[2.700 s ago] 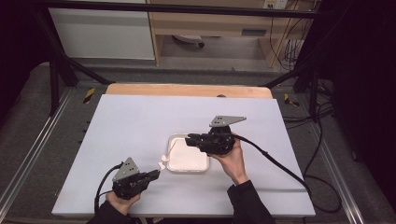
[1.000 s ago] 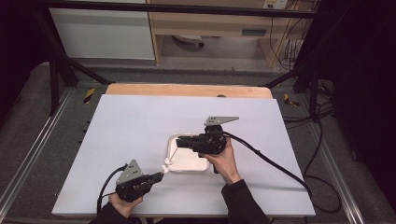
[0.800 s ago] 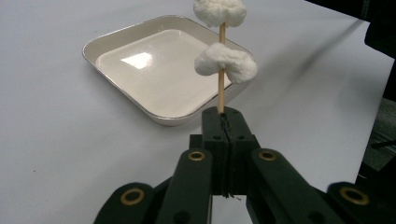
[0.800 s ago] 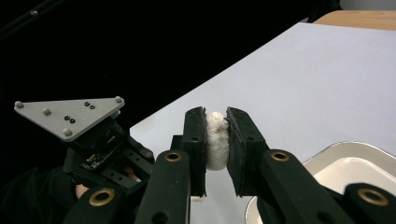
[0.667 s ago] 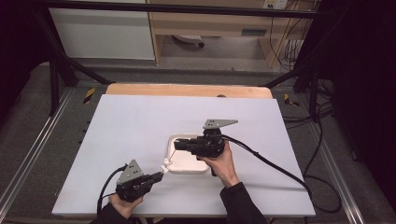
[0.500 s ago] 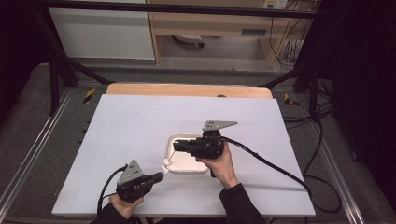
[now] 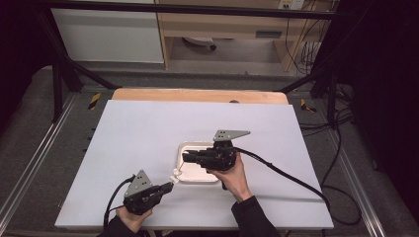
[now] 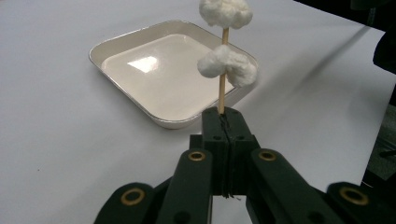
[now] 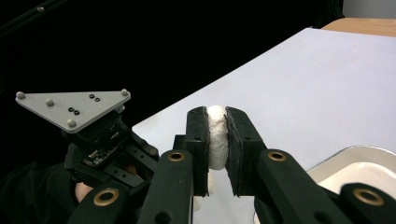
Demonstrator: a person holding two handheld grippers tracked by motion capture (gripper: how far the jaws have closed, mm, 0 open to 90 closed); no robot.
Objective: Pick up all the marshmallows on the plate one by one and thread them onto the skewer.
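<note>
Skewer (image 8: 222, 74), wooden, two marshmallows (image 8: 227, 66) threaded: clamped upright in left hand-held gripper (image 8: 222, 122), at 7 o'clock of the white tray (image 7: 184, 148) on the counter (image 7: 128, 133). Right hand-held gripper (image 9: 216, 140), over the tray's 3 o'clock side, clamped on a third marshmallow (image 9: 217, 137).

3 white marshmallows are counted: 2 (image 8: 227, 11) (image 8: 227, 68) threaded on 1 wooden skewer (image 8: 222, 88) at upper middle, 1 more (image 9: 217, 137) squeezed mid-frame. 1 white square tray (image 8: 140, 77), 2 grippers (image 7: 170, 186) (image 7: 185, 157), 1 table (image 7: 148, 133).
</note>
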